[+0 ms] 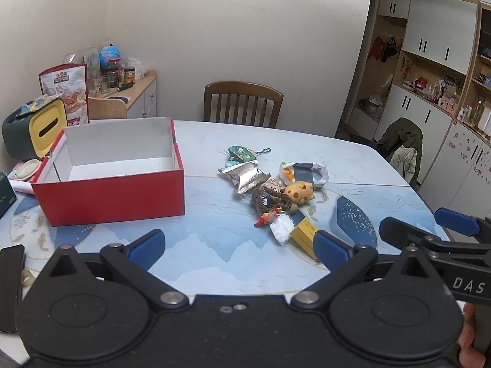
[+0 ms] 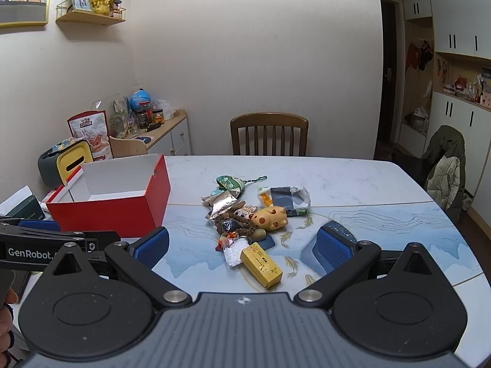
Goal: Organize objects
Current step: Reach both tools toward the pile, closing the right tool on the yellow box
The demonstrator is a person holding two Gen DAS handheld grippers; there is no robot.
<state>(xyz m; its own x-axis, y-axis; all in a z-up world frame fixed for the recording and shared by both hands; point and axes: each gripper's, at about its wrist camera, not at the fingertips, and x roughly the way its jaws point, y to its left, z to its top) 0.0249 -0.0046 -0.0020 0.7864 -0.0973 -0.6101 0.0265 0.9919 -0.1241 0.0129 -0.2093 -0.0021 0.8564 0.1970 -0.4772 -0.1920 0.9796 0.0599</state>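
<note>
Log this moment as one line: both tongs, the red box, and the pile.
left tongs: open, holding nothing | right tongs: open, holding nothing | red box: open, nothing visible inside | pile of small items: on table, right of box

Bare table (image 2: 190,245) between red box (image 2: 122,211) and clutter pile (image 2: 245,224), chair (image 2: 269,135) beyond.

Home dining room (wooden chair (image 2: 269,134), patterned table (image 2: 353,184), wall cabinets (image 1: 435,40))

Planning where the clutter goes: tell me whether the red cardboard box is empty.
Empty as far as shown: the red cardboard box is open, its white floor bare; near corner hidden.
</note>
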